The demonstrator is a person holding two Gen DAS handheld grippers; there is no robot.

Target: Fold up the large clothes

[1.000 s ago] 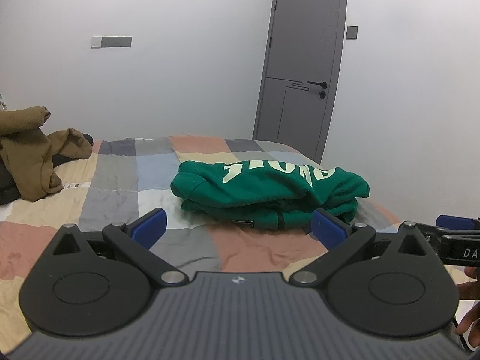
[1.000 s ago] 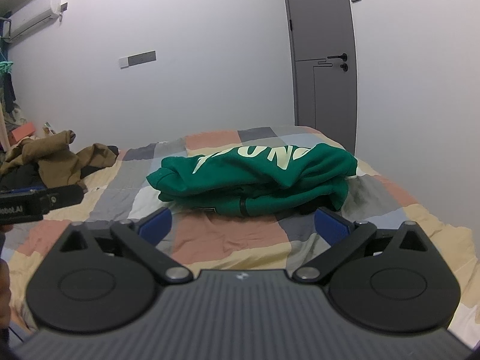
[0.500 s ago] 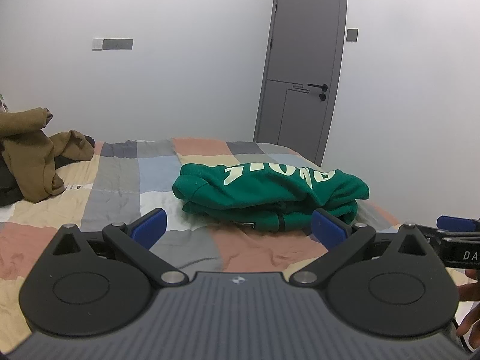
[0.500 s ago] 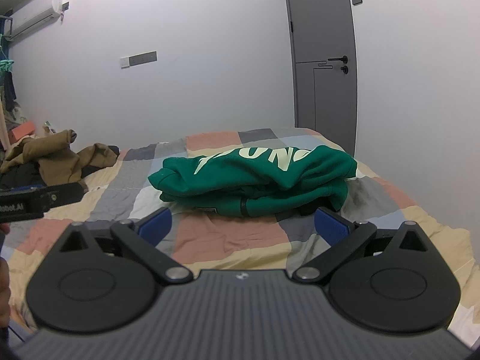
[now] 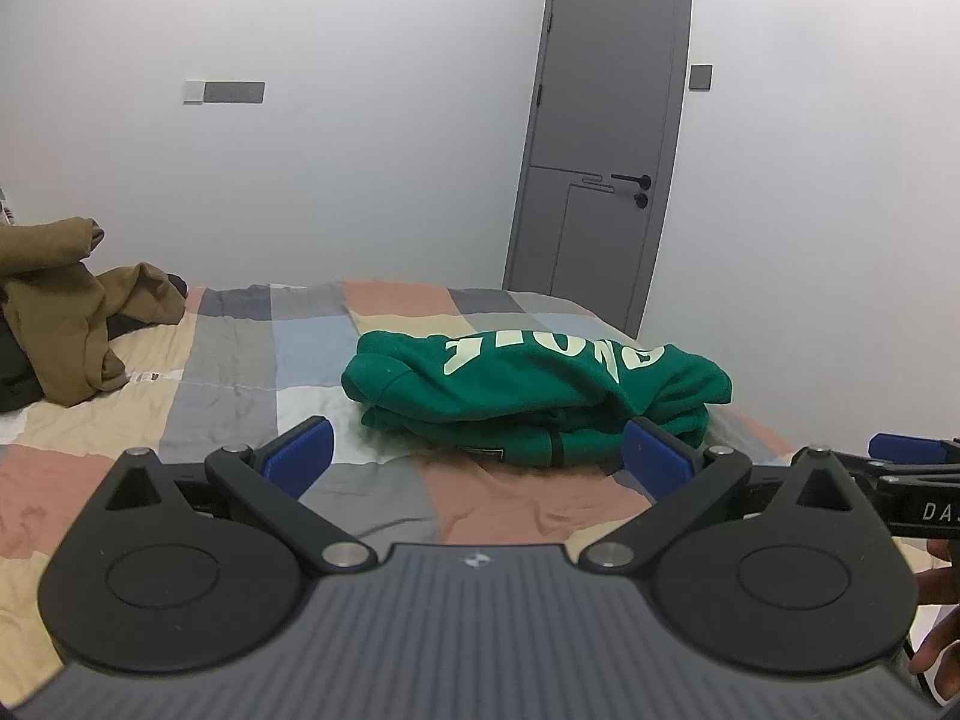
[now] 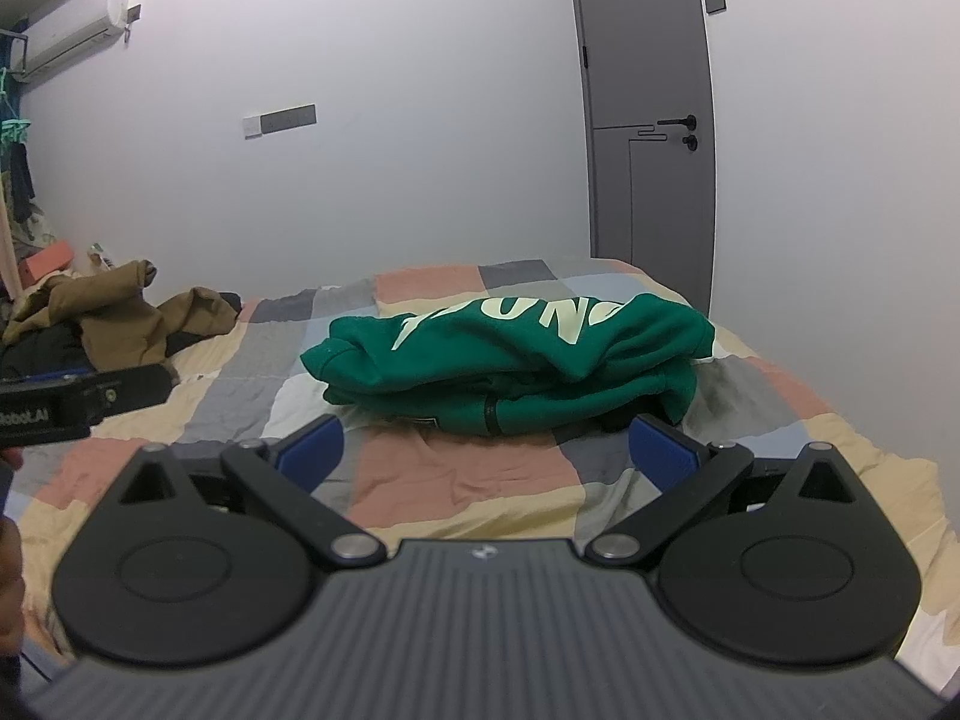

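Note:
A green sweatshirt (image 5: 540,396) with pale lettering lies folded into a thick stack on the patchwork bed cover (image 5: 228,396); the right wrist view shows the same green sweatshirt (image 6: 516,366) ahead. My left gripper (image 5: 477,459) hovers over the near part of the bed, open, its blue fingertips apart and nothing between them. Short of the sweatshirt, my right gripper (image 6: 486,450) is open and empty too. Each view catches the other gripper at its edge: the right gripper (image 5: 912,468) in the left wrist view and the left gripper (image 6: 78,396) in the right wrist view.
A heap of brown and dark clothes (image 5: 66,324) lies at the bed's far left, seen as brown clothes (image 6: 102,324) in the right wrist view. A grey door (image 5: 606,144) stands shut behind the bed on the right. A hand (image 5: 936,618) shows at the lower right edge.
Both grippers have drifted only slightly; the left view has tilted a little, so the sweatshirt sits marginally lower in it. Both grippers stay open and the sweatshirt has not moved.

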